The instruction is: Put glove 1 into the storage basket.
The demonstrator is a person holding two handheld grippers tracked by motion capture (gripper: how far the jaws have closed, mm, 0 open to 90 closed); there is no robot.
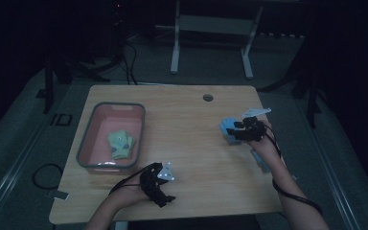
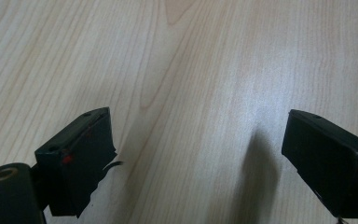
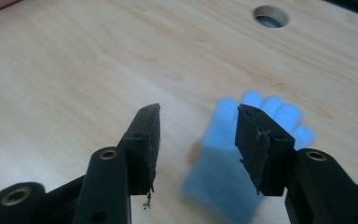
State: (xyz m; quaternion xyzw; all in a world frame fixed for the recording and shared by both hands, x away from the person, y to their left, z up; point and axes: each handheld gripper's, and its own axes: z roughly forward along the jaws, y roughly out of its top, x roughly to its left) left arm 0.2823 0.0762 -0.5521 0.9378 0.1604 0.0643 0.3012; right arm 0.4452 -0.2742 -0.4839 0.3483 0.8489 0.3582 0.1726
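Blue glove (image 3: 233, 154), soft knit, flat on woodgrain table (image 3: 74, 70); right tool (image 3: 198, 140) half-open above it, empty

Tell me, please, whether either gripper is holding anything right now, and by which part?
Nothing is held. The left gripper stands open over bare table. The right gripper is half-closed above the blue glove, its pads not pressing on it.

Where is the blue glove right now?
The blue glove lies on the table's right half in the high view, under the right gripper, below the round hole.
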